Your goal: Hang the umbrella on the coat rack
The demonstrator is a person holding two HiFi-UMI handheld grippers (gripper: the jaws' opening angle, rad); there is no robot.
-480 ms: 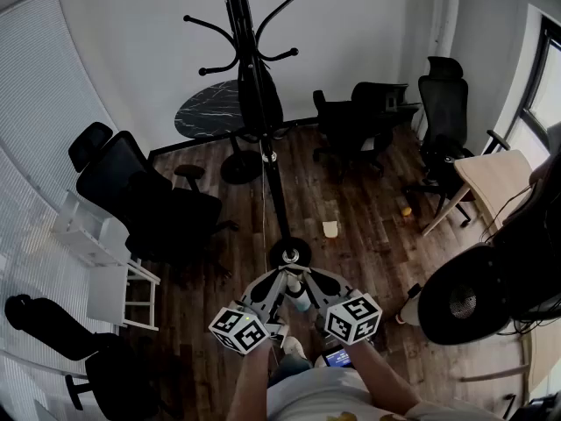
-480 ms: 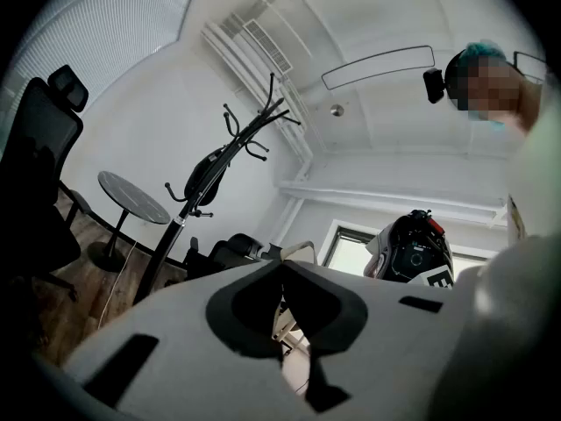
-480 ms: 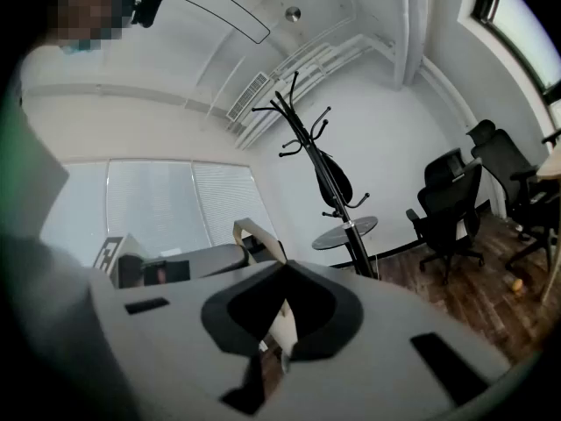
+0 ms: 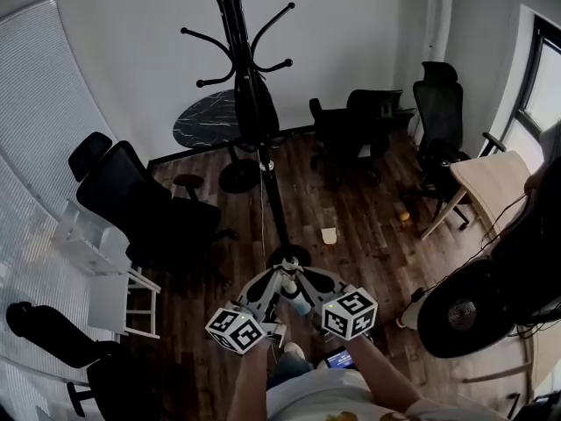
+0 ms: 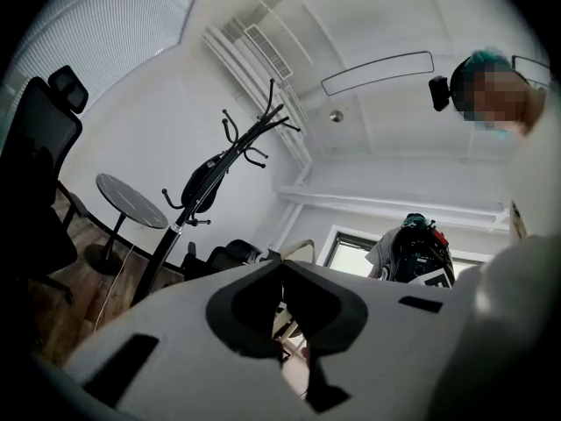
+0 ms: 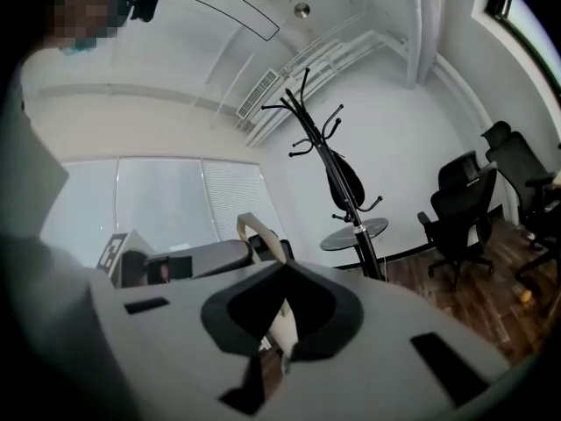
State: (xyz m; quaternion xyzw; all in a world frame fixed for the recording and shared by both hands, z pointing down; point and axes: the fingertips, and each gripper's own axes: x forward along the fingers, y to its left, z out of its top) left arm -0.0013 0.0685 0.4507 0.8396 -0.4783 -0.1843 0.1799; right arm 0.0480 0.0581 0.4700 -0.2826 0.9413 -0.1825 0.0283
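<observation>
Hanging folded against the pole of the coat rack (image 4: 233, 24) by the far wall in the head view, the black umbrella (image 4: 257, 103) is clear of the left gripper (image 4: 278, 281) and right gripper (image 4: 304, 282) side by side near the person, while the left gripper view, then the right gripper view, shows jaws pressed together, empty.

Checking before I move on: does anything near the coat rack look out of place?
The coat rack stands upright. Only oddity: a small pale object and a small orange one lie loose on the floor; too small to identify.
</observation>
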